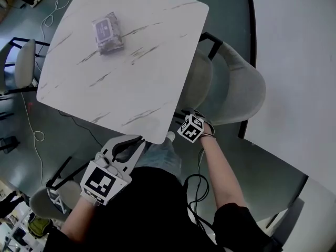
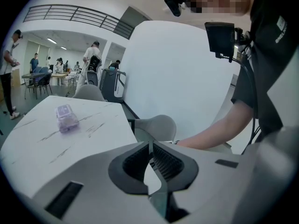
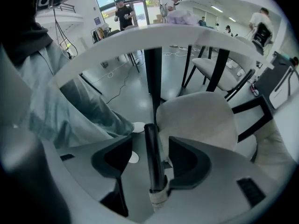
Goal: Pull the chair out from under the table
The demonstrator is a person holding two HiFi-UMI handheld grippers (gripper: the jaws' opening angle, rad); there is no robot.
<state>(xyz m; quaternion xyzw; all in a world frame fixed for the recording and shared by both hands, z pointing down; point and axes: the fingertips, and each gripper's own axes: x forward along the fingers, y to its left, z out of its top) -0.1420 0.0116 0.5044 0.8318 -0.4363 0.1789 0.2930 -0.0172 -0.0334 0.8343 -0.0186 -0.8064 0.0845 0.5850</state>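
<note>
A grey padded chair (image 1: 231, 88) with a black frame stands at the right side of the white marble-look table (image 1: 131, 72), its seat partly under the tabletop. My right gripper (image 1: 184, 113) reaches steeply down at the seat's near corner. In the right gripper view a black bar of the chair's frame (image 3: 153, 157) runs between the jaws of the right gripper (image 3: 150, 146), beside the seat (image 3: 196, 120), with a gap on both sides. My left gripper (image 1: 139, 140) hovers at the table's near corner, and the left gripper (image 2: 150, 146) is shut and empty.
A clear packet (image 1: 107, 33) lies on the tabletop. Other chairs stand at the left (image 1: 23, 62) and lower left (image 1: 47, 201). A white cable (image 1: 37, 135) trails on the floor. A white wall (image 1: 294, 62) runs close behind the chair. The table's dark leg (image 3: 154, 78) stands ahead.
</note>
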